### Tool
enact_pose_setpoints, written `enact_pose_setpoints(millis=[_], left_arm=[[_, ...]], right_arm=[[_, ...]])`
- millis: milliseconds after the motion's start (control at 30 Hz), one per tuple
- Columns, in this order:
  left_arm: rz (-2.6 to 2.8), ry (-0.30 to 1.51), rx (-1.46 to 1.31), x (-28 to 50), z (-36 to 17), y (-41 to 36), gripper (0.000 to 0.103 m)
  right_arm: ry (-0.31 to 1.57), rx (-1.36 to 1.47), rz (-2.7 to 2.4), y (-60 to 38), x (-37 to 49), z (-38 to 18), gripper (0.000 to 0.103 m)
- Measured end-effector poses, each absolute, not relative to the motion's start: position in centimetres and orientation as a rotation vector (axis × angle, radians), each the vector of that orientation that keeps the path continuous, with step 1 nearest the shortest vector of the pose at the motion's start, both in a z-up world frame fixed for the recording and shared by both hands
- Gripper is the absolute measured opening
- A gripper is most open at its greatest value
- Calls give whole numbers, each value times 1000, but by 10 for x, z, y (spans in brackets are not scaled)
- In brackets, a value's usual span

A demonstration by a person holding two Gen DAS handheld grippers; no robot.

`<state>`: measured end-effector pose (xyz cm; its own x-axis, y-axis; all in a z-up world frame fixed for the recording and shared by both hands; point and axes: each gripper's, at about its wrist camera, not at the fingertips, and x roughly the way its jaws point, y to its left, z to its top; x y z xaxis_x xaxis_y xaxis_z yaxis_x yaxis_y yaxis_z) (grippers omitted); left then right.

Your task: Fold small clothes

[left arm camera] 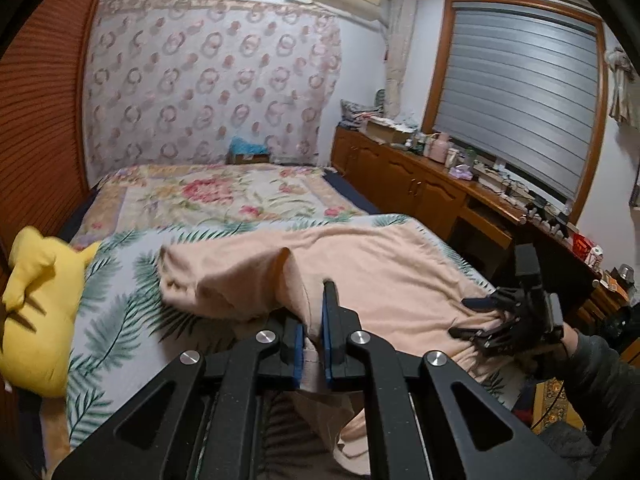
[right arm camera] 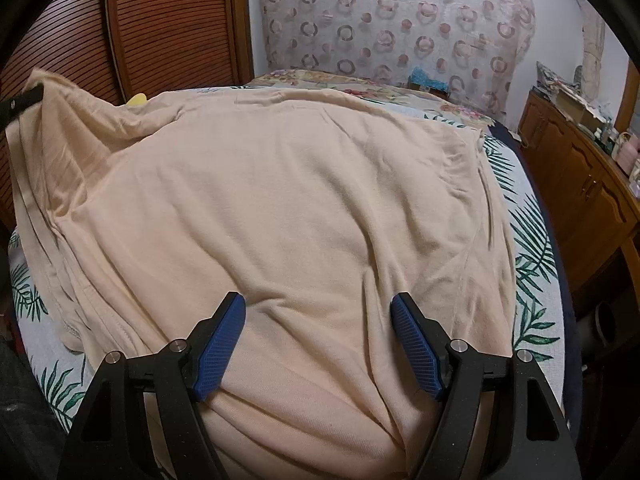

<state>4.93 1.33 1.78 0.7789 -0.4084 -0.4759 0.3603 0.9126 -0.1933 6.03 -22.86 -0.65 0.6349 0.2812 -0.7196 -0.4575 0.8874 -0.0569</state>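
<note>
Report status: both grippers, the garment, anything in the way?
Left gripper shut on peach garment, edge lifted. Right gripper open over it, gripping nothing. Yellow plush beside the garment, not blocking.

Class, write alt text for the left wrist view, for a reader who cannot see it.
The left gripper is shut on a raised fold of the peach cotton garment, spread over a palm-leaf bedsheet. The right gripper rests open on the garment's right side; a yellow plush toy lies at left.
</note>
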Motion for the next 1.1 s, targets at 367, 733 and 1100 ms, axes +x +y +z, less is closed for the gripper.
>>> enact_pose_setpoints(millis=[367,733,1100], left_arm=[[-577,515,-17,67,49,-53,8],[-696,510,56,79,70,-121,8],[-658,587,47,85,37,-116,79]], right_arm=[[709,-165,397,-262,39,20,77],[626,-114,333,-296,16,41,77],[642,-120,349,-292,19,33,77]])
